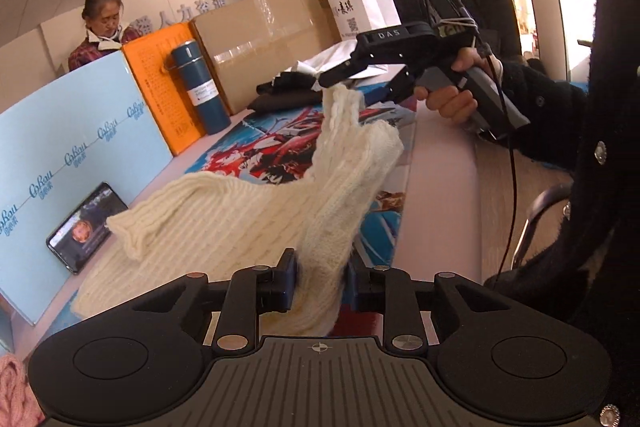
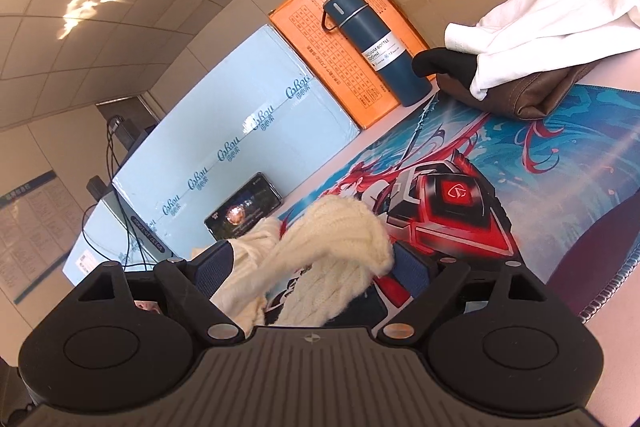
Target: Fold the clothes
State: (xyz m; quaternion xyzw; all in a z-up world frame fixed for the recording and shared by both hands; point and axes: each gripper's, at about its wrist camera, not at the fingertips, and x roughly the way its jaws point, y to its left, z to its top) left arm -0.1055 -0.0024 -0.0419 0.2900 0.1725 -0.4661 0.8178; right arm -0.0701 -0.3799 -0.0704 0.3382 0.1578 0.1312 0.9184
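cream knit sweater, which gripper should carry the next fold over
Right, probably. The right gripper holds the cream knit sweater raised by its end, free to swing over; the left gripper pins fabric near the printed desk mat.

One cream knit garment (image 1: 240, 211), one blue bottle (image 2: 376, 43), one phone (image 2: 244, 211), two tongs (image 1: 320, 283) (image 2: 312, 267).

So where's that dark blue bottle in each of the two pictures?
Left wrist view: the blue bottle stands upper left, against the orange box.
Right wrist view: the bottle is upper centre, tilted by the lens, before the same box.
Shared landmark: the phone propped against the pale blue board.
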